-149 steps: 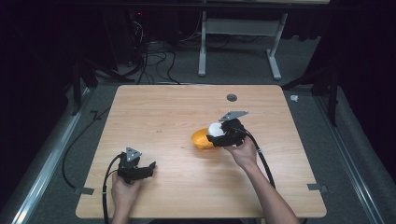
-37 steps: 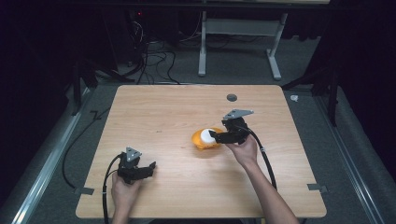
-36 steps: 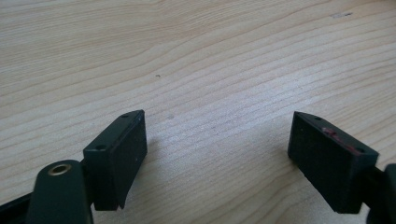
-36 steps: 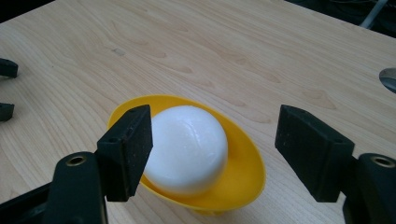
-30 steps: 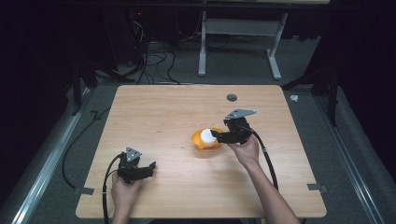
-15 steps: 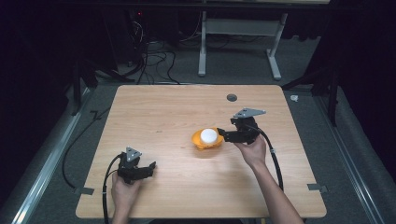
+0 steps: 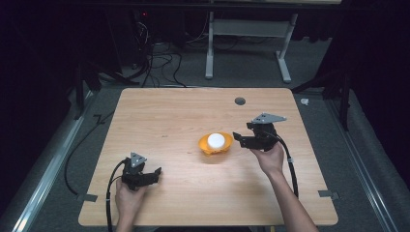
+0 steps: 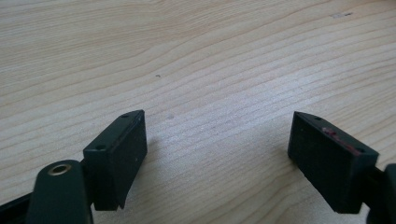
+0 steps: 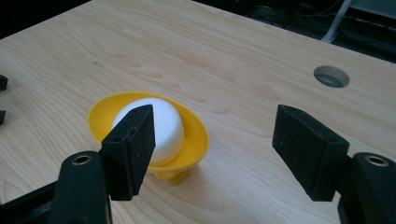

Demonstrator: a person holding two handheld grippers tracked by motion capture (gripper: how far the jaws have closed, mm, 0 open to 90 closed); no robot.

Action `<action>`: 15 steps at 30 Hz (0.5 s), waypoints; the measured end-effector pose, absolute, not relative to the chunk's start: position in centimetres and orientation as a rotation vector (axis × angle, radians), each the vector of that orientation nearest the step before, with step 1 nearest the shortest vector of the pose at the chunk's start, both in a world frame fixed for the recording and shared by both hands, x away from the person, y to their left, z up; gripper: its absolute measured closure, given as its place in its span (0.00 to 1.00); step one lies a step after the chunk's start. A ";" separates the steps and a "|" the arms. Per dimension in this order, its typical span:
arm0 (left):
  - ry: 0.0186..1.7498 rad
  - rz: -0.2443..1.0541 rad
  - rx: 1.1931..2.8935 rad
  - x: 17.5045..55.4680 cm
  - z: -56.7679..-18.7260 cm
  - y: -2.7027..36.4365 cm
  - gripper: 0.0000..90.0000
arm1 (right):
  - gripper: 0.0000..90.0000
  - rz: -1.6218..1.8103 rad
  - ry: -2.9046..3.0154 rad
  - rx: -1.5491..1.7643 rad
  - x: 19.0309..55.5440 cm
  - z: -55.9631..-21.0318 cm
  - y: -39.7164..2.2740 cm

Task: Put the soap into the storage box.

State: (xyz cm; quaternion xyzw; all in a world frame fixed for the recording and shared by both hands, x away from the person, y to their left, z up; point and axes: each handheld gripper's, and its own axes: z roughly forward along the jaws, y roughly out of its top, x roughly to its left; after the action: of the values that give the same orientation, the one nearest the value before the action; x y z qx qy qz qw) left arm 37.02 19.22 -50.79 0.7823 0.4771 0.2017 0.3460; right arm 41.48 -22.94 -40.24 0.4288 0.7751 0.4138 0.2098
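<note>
Bare wooden table [image 7: 183, 116], no writing; both hand-held grippers gape empty beside yellow bowl [image 7: 215, 145].

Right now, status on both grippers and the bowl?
Left gripper open, fingers empty, over bare table. Right gripper open, beside yellow bowl, not touching. White round piece sits in bowl. Nothing in the way.

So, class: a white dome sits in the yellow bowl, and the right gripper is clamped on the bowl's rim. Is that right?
Not quite. The white dome does sit in the yellow bowl, but the right gripper is not clamped on the rim. The right gripper view shows its jaws open with nothing between them, and the bowl lies beyond them.
</note>
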 end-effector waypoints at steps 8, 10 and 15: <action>1.238 0.524 2.031 37.0 -50.8 19.2 0.23 | 0.34 1.161 2.108 1.247 40.6 -40.8 -25.0; 1.238 0.524 2.031 37.0 -50.8 19.2 0.23 | 0.34 1.166 2.087 1.257 40.3 -40.8 -25.6; 1.238 0.524 2.031 37.0 -50.8 19.2 0.23 | 0.34 1.166 2.069 1.270 39.8 -40.8 -26.3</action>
State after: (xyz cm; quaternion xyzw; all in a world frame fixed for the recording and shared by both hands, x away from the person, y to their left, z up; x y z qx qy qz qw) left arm 37.02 19.22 -50.79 0.7824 0.4770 0.2019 0.3457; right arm 39.80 -26.33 -40.82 0.4597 0.7490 0.4221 0.2224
